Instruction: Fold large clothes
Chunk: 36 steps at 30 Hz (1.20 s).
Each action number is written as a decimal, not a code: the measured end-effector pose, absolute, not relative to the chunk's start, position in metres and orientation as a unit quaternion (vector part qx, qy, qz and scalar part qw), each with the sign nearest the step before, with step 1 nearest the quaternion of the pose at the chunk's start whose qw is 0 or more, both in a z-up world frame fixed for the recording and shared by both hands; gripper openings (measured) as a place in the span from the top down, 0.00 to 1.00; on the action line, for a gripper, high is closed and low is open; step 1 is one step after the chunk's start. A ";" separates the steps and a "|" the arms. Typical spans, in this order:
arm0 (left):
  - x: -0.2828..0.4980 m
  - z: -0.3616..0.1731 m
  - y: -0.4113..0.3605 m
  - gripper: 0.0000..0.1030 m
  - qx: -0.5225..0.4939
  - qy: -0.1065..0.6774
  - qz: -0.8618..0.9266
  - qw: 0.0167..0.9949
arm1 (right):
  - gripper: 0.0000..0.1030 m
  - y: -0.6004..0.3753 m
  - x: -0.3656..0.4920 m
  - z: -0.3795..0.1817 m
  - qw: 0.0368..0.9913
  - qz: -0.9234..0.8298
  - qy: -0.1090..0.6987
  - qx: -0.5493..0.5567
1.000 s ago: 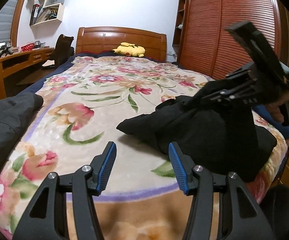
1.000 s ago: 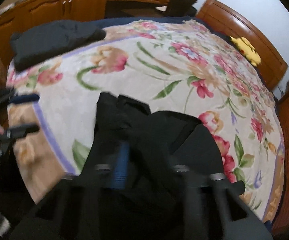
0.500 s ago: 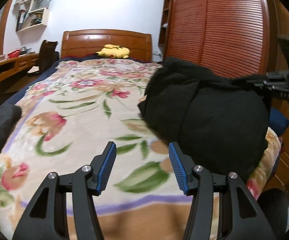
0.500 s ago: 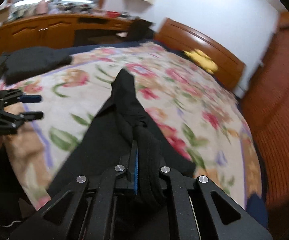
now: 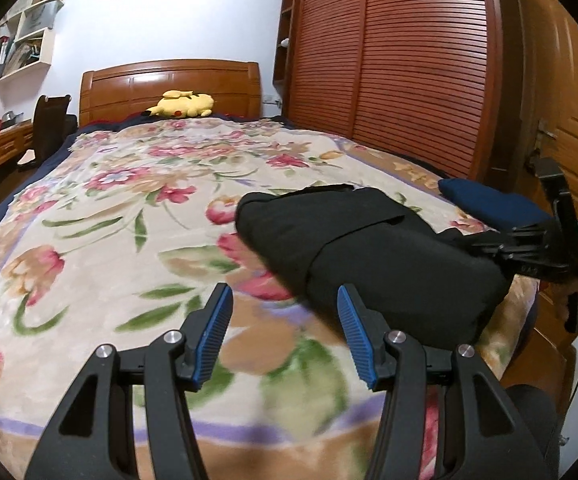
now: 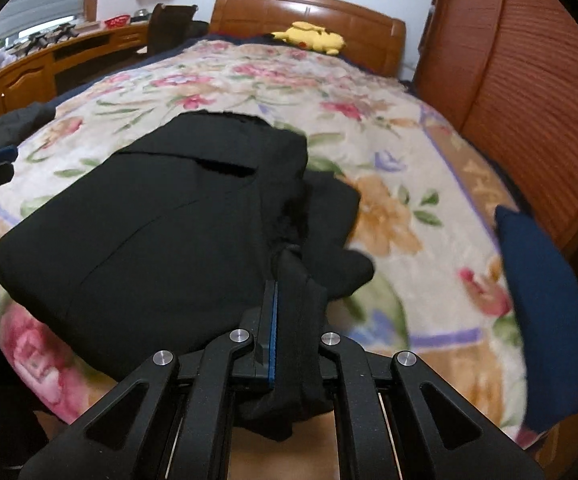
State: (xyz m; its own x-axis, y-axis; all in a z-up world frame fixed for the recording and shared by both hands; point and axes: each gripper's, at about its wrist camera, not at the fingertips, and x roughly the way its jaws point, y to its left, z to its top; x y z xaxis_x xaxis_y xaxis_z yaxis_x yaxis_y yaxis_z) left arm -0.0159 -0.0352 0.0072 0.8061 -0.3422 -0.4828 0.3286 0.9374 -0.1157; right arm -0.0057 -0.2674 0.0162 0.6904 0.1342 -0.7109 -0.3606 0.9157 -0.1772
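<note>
A large black garment point(image 6: 161, 216) lies in a folded heap on the floral bedspread point(image 6: 249, 76) near the foot of the bed. My right gripper point(image 6: 285, 280) is shut on a fold of its near edge. In the left wrist view the same garment point(image 5: 369, 248) lies ahead and to the right, with the right gripper point(image 5: 485, 248) at its far right side. My left gripper point(image 5: 283, 304) is open and empty, just above the bedspread point(image 5: 129, 200), its right fingertip close to the garment's near edge.
A navy folded item point(image 6: 545, 312) lies at the bed's right edge. Another dark garment point(image 6: 13, 124) lies at the left edge. A yellow plush toy point(image 5: 181, 105) lies by the headboard. A slatted wardrobe point(image 5: 389, 60) stands right of the bed, a desk point(image 6: 49, 60) left.
The right gripper swung the black garment up and over, then laid it down folded on the bed. The left gripper stayed open and turned toward the garment.
</note>
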 end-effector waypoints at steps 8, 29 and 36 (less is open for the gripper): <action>-0.024 0.006 -0.045 0.48 -0.007 0.243 -0.172 0.955 | 0.64 -0.268 -0.011 0.030 0.913 0.125 0.359 -0.147; -0.024 -0.010 -0.018 0.48 -0.014 0.249 -0.148 0.957 | 0.39 -0.166 -0.025 0.032 0.918 0.211 0.303 -0.142; -0.023 -0.011 -0.015 0.48 -0.015 0.252 -0.146 0.956 | 0.38 -0.170 -0.024 -0.009 0.916 0.213 0.312 -0.137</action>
